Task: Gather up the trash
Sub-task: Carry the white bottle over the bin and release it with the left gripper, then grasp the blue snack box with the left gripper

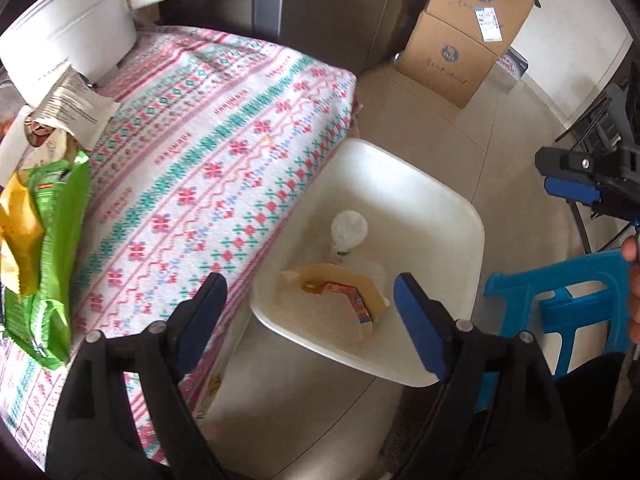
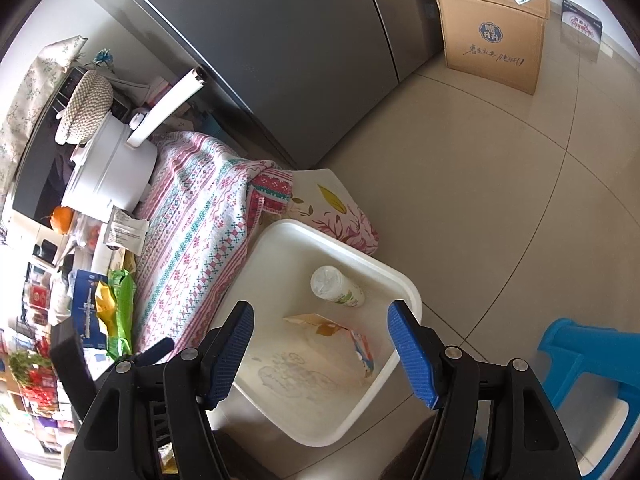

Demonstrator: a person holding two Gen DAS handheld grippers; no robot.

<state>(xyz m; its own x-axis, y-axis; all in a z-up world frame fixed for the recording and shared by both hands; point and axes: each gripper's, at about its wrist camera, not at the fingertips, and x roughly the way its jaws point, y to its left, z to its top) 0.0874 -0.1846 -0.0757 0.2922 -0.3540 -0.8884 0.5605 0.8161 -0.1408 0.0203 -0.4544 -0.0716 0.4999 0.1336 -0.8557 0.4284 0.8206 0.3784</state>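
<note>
A white bin [image 1: 452, 216] [image 2: 400, 276] stands on the floor beside the cloth-covered table [image 1: 208, 152] [image 2: 200, 240]. Inside lie a white plastic bottle [image 1: 349, 230] [image 2: 335, 285] and a flattened orange-and-tan carton [image 1: 344, 296] [image 2: 340, 332]. My left gripper [image 1: 308, 312] is open and empty above the bin's near edge. My right gripper [image 2: 320, 344] is open and empty over the bin; it also shows in the left wrist view [image 1: 576, 180] at the right edge. A green and yellow snack wrapper [image 1: 44, 248] [image 2: 118, 304] lies on the table's left side.
A white pot [image 1: 68, 36] [image 2: 108, 168] with a long handle and a paper leaflet [image 1: 72, 108] [image 2: 126, 230] sit on the table. A blue plastic stool [image 1: 560, 304] [image 2: 588, 364] stands right of the bin. Cardboard boxes [image 1: 460, 40] [image 2: 496, 40] and a grey fridge [image 2: 280, 60] stand behind.
</note>
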